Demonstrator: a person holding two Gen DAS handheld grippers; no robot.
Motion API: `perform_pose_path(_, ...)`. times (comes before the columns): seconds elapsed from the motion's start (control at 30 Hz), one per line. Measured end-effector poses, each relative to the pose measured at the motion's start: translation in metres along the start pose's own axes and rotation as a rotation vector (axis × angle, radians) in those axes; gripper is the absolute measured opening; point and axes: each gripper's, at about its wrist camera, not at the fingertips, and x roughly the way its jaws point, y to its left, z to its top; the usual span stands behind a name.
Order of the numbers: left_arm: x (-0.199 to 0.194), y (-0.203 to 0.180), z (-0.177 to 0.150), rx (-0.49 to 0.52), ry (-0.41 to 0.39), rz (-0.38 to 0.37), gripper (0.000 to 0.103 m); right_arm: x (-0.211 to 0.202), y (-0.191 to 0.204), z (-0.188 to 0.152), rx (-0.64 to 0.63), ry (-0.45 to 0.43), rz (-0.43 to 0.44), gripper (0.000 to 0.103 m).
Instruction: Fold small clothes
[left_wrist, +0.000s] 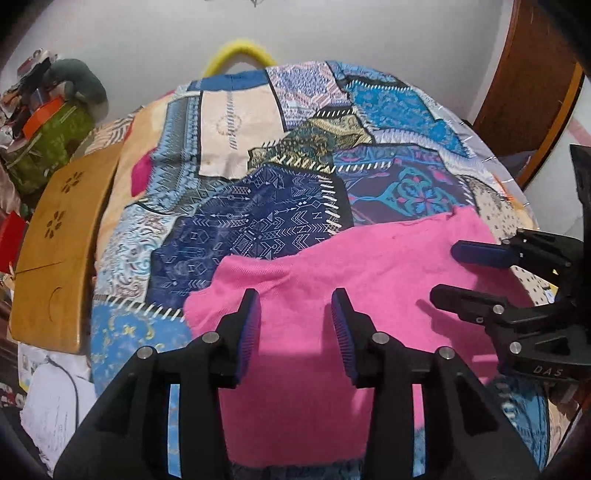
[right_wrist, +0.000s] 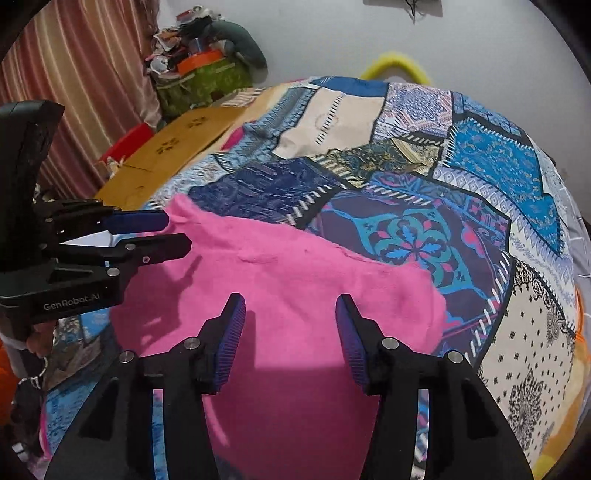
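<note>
A pink garment (left_wrist: 332, 280) lies spread flat on the patchwork bedspread (left_wrist: 280, 155); it also shows in the right wrist view (right_wrist: 295, 280). My left gripper (left_wrist: 295, 317) is open and empty, hovering over the garment's near left part. It shows from the side in the right wrist view (right_wrist: 177, 236). My right gripper (right_wrist: 290, 325) is open and empty over the garment's near right part. It shows in the left wrist view (left_wrist: 443, 273) above the garment's right edge. The garment's near hem is hidden behind the fingers.
A wooden lap table (left_wrist: 59, 251) lies left of the bedspread, with a green box (left_wrist: 51, 147) of clutter behind it. A yellow hoop (left_wrist: 240, 55) stands against the back wall. A striped curtain (right_wrist: 81, 81) hangs left; a wooden door (left_wrist: 535, 81) is right.
</note>
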Motion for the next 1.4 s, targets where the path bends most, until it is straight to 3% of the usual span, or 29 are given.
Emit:
perform_pose_path(0.2,0.025,0.026,0.007,-0.075,0.018,0.047,0.040,0.001,-0.022,-0.003,0.022,-0.003,-0.048,0.047)
perform_pose_path(0.37,0.021,0.046,0.007,-0.138,0.015,0.068,0.040,-0.011,-0.024,-0.008,0.030,-0.019,-0.074,0.047)
perform_pose_path(0.5,0.008,0.051,0.002,-0.127,0.001,0.108,0.040,-0.026,-0.012,-0.012,0.007,-0.043,-0.054,0.047)
perform_pose_path(0.73,-0.011,0.044,-0.022,-0.120,0.015,0.052,0.041,-0.036,0.017,-0.015,-0.051,-0.055,-0.002,0.047)
perform_pose_path(0.87,-0.018,0.028,-0.034,-0.077,0.016,0.039,0.054,-0.027,0.027,-0.018,-0.072,-0.027,0.009,0.047)
perform_pose_path(1.1,-0.014,0.019,-0.053,-0.025,0.052,0.074,0.056,-0.023,0.011,-0.032,0.009,0.018,0.018,0.047)
perform_pose_path(1.4,-0.034,0.051,-0.060,-0.128,0.035,0.125,0.057,-0.059,-0.013,-0.043,0.080,-0.021,-0.030,0.047)
